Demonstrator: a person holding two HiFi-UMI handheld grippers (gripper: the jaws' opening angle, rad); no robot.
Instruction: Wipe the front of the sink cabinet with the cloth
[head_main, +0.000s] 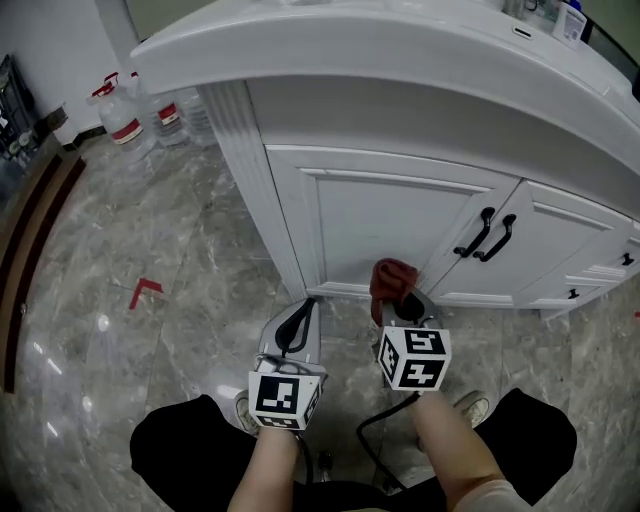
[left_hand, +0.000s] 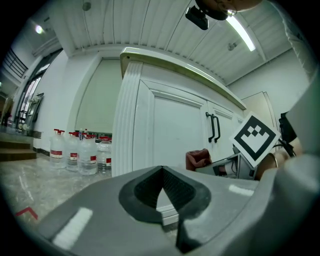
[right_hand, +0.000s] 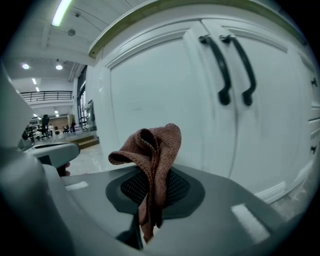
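Note:
A white sink cabinet (head_main: 385, 215) with two black door handles (head_main: 485, 235) stands in front of me. My right gripper (head_main: 398, 300) is shut on a reddish-brown cloth (head_main: 393, 280), whose bunched top sticks up past the jaws (right_hand: 150, 150) close to the lower part of the left door (right_hand: 155, 100); I cannot tell if it touches the door. My left gripper (head_main: 300, 318) hangs beside it, low near the cabinet's base, its jaws shut with nothing held (left_hand: 162, 192). In the left gripper view the cloth (left_hand: 198, 158) shows to the right.
Several water bottles (head_main: 135, 115) with red caps stand on the marble floor (head_main: 150, 250) left of the cabinet. A red corner mark (head_main: 145, 292) lies on the floor. The countertop (head_main: 400, 50) overhangs the doors. My knees and shoes are at the bottom of the head view.

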